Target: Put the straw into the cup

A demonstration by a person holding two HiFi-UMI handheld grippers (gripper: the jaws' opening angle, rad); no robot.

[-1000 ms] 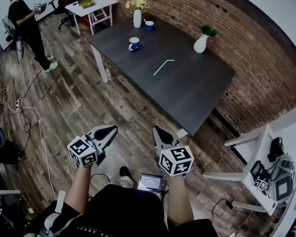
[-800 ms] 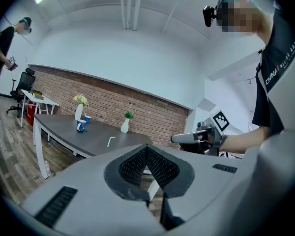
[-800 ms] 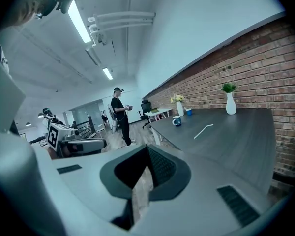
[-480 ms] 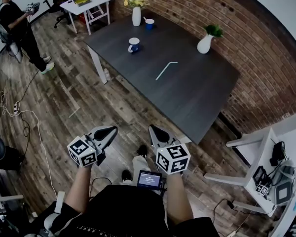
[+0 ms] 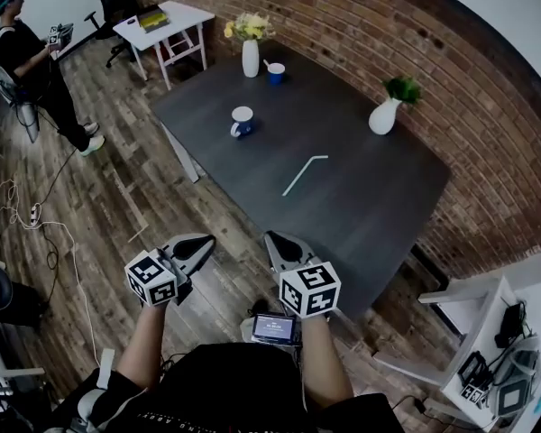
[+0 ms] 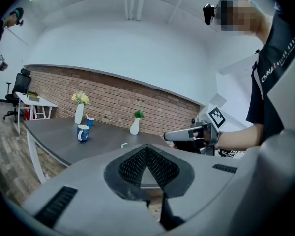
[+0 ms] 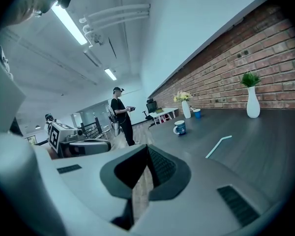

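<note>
A pale bent straw (image 5: 304,175) lies flat on the dark grey table (image 5: 361,206), apart from the blue mug (image 5: 242,122) that stands further back to its left. Both grippers hover over the wooden floor short of the table's near edge. My left gripper (image 5: 201,239) is shut and holds nothing. My right gripper (image 5: 275,240) is shut and holds nothing as well. The left gripper view shows the mug (image 6: 82,132) and the straw (image 6: 124,144) far beyond its closed jaws. In the right gripper view the straw (image 7: 218,146) and the mug (image 7: 179,127) lie ahead on the table.
On the table stand a white vase with yellow flowers (image 5: 250,52), a small blue cup (image 5: 276,72) and a white vase with a green plant (image 5: 385,111). A person (image 5: 32,57) stands far left by a white side table (image 5: 162,21). Cables (image 5: 36,215) trail on the floor.
The table has come nearer and lower in the head view as I moved toward it. Both grippers stayed shut and kept their places relative to me.
</note>
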